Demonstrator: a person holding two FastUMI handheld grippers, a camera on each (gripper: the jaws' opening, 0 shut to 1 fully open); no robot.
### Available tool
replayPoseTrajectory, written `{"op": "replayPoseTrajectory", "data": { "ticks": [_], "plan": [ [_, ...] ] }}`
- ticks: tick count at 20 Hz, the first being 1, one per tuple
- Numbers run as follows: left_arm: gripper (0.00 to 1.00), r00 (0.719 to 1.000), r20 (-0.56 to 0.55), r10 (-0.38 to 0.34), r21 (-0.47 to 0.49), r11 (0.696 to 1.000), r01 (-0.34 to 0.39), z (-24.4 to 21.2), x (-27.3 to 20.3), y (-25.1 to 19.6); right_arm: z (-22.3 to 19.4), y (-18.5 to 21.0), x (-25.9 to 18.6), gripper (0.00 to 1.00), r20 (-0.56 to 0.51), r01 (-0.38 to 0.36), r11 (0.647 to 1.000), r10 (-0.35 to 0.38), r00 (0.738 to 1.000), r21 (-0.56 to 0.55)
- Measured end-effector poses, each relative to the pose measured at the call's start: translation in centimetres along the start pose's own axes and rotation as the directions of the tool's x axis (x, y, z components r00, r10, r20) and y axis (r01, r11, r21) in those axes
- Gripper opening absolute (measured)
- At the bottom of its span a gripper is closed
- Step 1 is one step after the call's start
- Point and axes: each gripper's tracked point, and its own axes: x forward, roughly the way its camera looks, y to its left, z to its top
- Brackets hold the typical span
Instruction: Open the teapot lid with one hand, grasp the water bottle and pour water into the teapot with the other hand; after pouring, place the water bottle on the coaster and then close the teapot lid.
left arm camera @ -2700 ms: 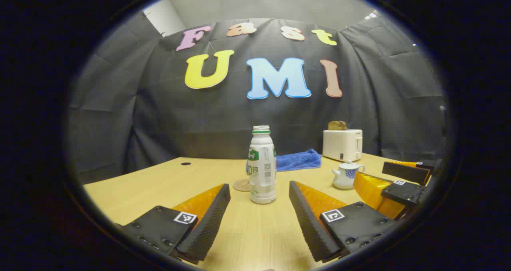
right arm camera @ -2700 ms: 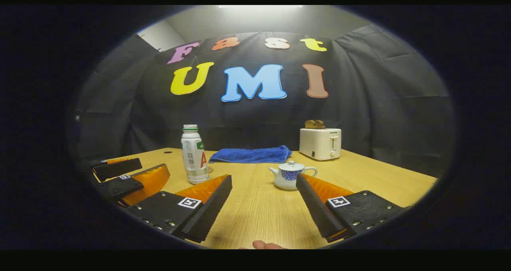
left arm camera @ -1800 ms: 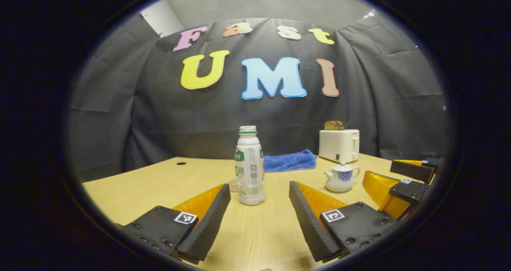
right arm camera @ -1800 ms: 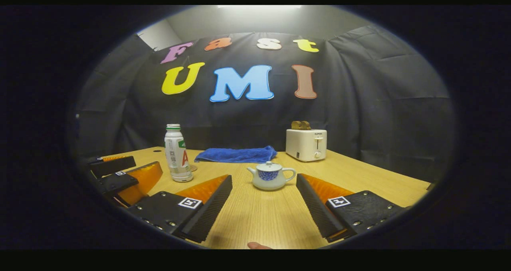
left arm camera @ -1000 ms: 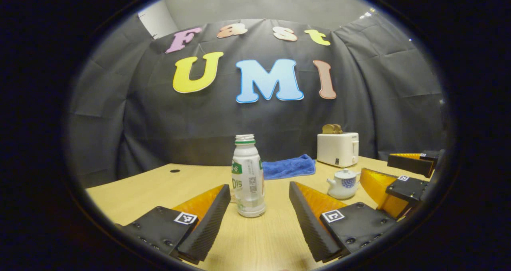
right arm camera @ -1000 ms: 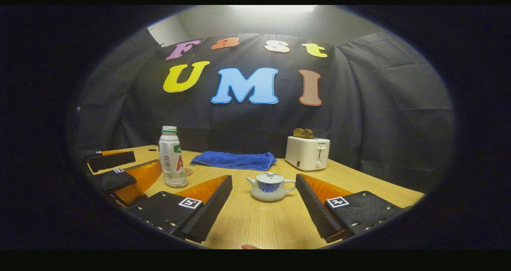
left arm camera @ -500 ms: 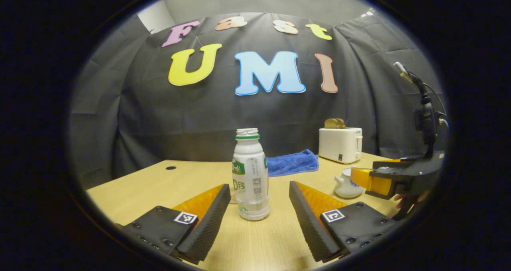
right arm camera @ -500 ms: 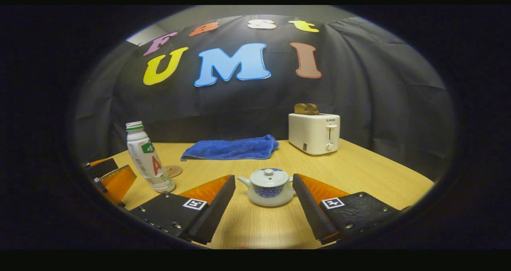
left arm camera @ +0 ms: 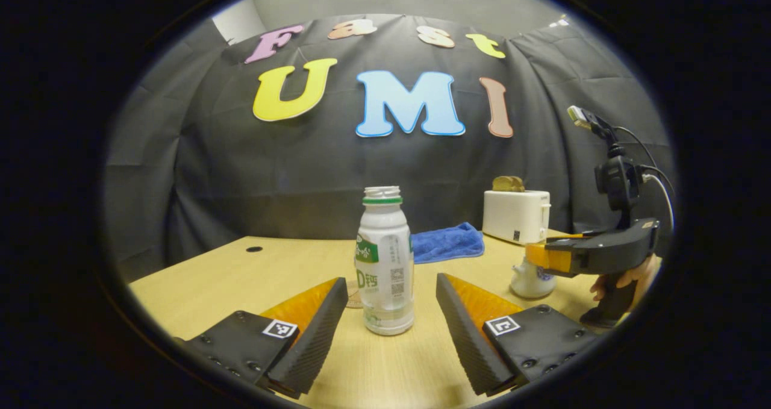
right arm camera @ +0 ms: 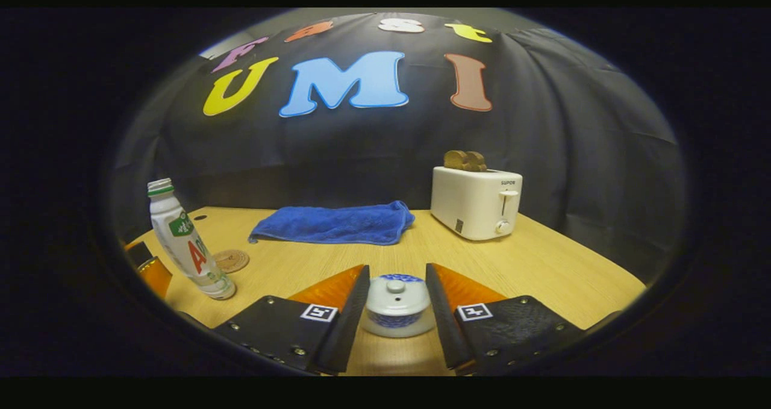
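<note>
An uncapped white bottle (left arm camera: 385, 264) with a green label stands upright on the wooden table (left arm camera: 241, 276). My left gripper (left arm camera: 391, 279) is open, and the bottle stands just beyond its fingertips. A round coaster (right arm camera: 232, 260) lies right behind the bottle (right arm camera: 187, 243). The small white-and-blue teapot (right arm camera: 397, 321) carries its lid (right arm camera: 396, 297). My right gripper (right arm camera: 396, 270) is still open, its fingers narrowed to flank the lid closely on both sides. In the left gripper view a hand (left arm camera: 632, 273) holds that gripper (left arm camera: 560, 258) level over the teapot (left arm camera: 527, 282).
A white toaster (right arm camera: 476, 204) with bread in its slots stands at the back right. A folded blue towel (right arm camera: 334, 223) lies at the back middle. A small round hole (left arm camera: 253, 249) marks the table's far left. The black cloth wall closes off the back.
My right gripper has moved forward and down to the teapot, and its fingers have narrowed around the lid. My left gripper has edged closer to the bottle and stays open.
</note>
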Motion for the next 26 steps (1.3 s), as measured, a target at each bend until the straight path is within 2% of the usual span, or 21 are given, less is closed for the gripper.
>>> {"op": "replayPoseTrajectory", "data": {
  "ticks": [1, 3, 5, 6, 7, 8, 9, 11, 12, 14, 18, 19, 21, 26],
  "plan": [
    [0.98, 1.0, 0.004, 0.002, 0.001, 1.0, -0.002, 0.1, 0.0, 0.1, 0.6, 0.1, -0.5, 0.58, -0.006, 0.005, 1.0, -0.005, 1.0, 0.0],
    [1.0, 1.0, 0.008, 0.003, -0.001, 1.0, -0.003, 0.3, -0.1, 0.3, 0.1, 0.1, 0.3, 0.24, -0.009, 0.012, 1.0, -0.012, 1.0, -0.002],
    [1.0, 1.0, 0.012, 0.005, -0.001, 1.0, -0.005, 0.4, -0.2, 0.5, 0.9, 0.6, -1.1, 0.25, -0.002, 0.024, 1.0, -0.024, 1.0, -0.016],
    [1.0, 1.0, 0.011, 0.008, 0.001, 1.0, -0.008, 0.3, -0.2, 0.6, 0.4, -0.3, 0.6, 0.36, 0.0, 0.028, 0.999, -0.028, 1.0, -0.025],
    [1.0, 1.0, 0.007, 0.01, 0.002, 1.0, -0.01, 0.2, -0.1, 0.7, 0.4, -0.2, 0.5, 0.0, 0.002, 0.027, 0.999, -0.027, 1.0, -0.043],
    [1.0, 1.0, 0.003, 0.01, -0.002, 1.0, -0.01, 0.0, -0.1, 0.7, 0.3, 0.0, 0.5, 0.05, 0.004, 0.023, 0.998, -0.023, 1.0, -0.06],
    [1.0, 1.0, -0.002, 0.002, -0.018, 1.0, -0.002, -0.2, 0.1, 0.5, 0.4, 0.0, 0.5, 0.22, 0.01, 0.016, 0.998, -0.015, 1.0, -0.064],
    [0.94, 1.0, 0.009, -0.002, -0.021, 1.0, 0.002, 0.0, 0.5, 0.4, 1.3, 0.1, 0.0, 0.22, 0.051, 0.0, 0.999, 0.002, 0.999, -0.041],
    [0.91, 1.0, 0.017, -0.004, -0.006, 1.0, 0.004, 0.2, 0.8, 0.3, 1.7, 0.2, -0.3, 0.05, 0.07, -0.002, 0.999, 0.005, 0.998, -0.046],
    [1.0, 1.0, 0.022, -0.001, 0.003, 1.0, 0.001, 0.3, 1.5, 0.3, 2.6, 0.3, -0.9, 0.05, 0.107, 0.0, 0.998, 0.006, 0.994, -0.058],
    [1.0, 1.0, -0.024, 0.012, -0.002, 1.0, -0.012, -1.0, 4.0, 1.2, 3.3, 0.5, -1.9, 0.05, 0.142, -0.023, 0.999, 0.029, 0.989, -0.045],
    [1.0, 0.999, -0.032, 0.009, -0.007, 1.0, -0.009, -1.2, 4.8, 1.4, 3.5, 0.5, -2.0, 0.02, 0.146, -0.027, 0.999, 0.033, 0.989, -0.042],
    [1.0, 0.999, -0.052, -0.004, -0.027, 1.0, 0.002, -1.6, 6.0, 1.4, 3.4, 0.6, -2.1, 0.05, 0.15, -0.035, 0.999, 0.04, 0.988, -0.04],
    [1.0, 0.996, -0.093, -0.01, -0.071, 0.997, 0.003, -2.3, 8.1, 1.5, 3.6, 0.4, -2.5, 0.05, 0.156, -0.045, 0.999, 0.049, 0.987, -0.027]
  ]
}}
